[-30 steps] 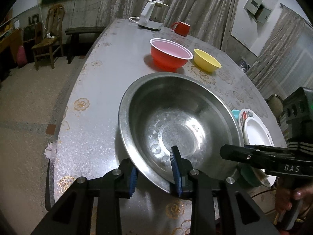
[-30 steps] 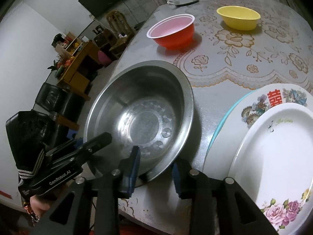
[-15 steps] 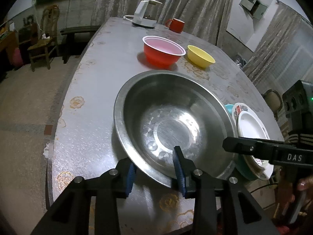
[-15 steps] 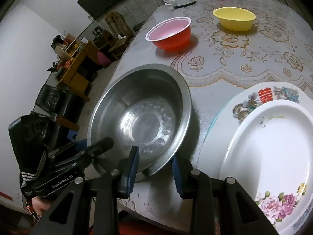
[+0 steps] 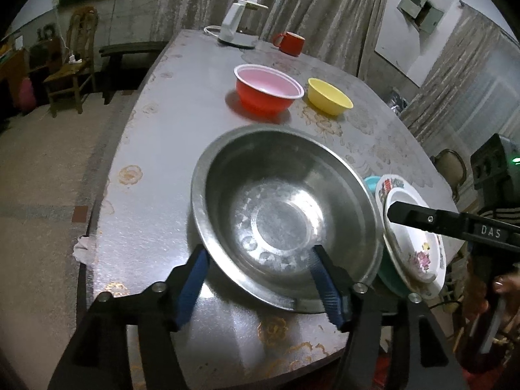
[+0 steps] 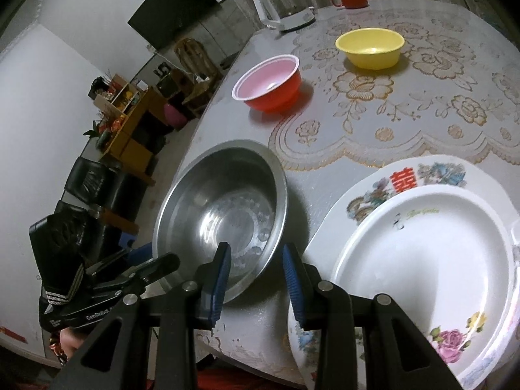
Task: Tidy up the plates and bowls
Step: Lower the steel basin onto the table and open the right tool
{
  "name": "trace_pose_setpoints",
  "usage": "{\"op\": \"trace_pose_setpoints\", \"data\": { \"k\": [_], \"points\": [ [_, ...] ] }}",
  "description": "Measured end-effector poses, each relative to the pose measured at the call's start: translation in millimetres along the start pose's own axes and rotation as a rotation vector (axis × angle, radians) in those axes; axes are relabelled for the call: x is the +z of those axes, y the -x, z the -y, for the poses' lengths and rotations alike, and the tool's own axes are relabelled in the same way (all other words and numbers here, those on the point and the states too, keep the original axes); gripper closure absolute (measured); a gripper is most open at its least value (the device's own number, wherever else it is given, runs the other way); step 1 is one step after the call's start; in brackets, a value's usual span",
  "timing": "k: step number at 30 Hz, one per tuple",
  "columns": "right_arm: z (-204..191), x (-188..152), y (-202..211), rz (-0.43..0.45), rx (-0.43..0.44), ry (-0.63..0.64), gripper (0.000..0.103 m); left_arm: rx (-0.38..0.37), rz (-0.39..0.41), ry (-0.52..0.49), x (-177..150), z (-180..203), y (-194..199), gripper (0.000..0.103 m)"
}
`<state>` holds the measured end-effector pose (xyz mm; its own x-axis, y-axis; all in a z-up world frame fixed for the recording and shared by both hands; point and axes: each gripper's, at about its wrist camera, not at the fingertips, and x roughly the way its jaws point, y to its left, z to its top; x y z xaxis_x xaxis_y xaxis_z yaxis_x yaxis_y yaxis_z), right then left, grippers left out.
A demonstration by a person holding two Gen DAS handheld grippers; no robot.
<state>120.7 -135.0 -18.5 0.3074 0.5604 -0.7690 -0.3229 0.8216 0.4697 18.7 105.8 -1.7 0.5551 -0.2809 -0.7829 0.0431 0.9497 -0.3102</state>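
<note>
- While a second ago its blue pads pinched the near rim of the large round stainless-steel basin (image 5: 282, 208), the left gripper (image 5: 260, 279) has just been opening: its jaws now stand spread, the rim between them but free of both pads, so the basin is released and rests on the table.
- The right gripper (image 6: 256, 276) is partly open with nothing between its jaws; it hangs over the grey tablecloth (image 6: 260, 318) in the gap between the steel basin (image 6: 224, 214) and the plate stack, as it did a second ago, though the view has drawn back slightly and takes in more of the table.
- Just to the right of the basin lies the stack: a white flower-printed plate (image 6: 422, 266) on a larger flowered plate with a red character (image 6: 403, 178), and in the left wrist view a teal dish (image 5: 372, 183) beneath them. The stack has not shifted.
- Beyond the basin, well apart from it, sit a red plastic bowl with a pink inside (image 5: 268, 89) and, just beside that, a small yellow bowl (image 5: 330, 100), both where they were.
- Farther from the basin, at the table's far end, stand a white electric kettle base (image 5: 235, 31) and a red mug (image 5: 291, 44).
- In the left wrist view, a hand (image 5: 505, 287) grips the right gripper's handle off to the basin's right.
</note>
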Motion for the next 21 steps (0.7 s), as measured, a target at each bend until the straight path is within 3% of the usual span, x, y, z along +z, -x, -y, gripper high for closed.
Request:
{"op": "trace_pose_setpoints", "data": {
  "k": [7,15,21],
  "points": [
    [13.2,17.4,24.0,0.082,0.020,0.006,0.068,0.023,0.054,-0.019,24.6,7.6,18.1,0.022],
    [46.3,50.8,53.0,0.161,-0.099,0.000,0.068,-0.049,0.050,-0.020,58.5,39.1,5.3,0.008],
    [80.7,78.6,63.1,0.183,-0.200,0.014,0.065,-0.087,0.006,-0.041,79.4,69.5,-16.0,0.004]
  ]
}}
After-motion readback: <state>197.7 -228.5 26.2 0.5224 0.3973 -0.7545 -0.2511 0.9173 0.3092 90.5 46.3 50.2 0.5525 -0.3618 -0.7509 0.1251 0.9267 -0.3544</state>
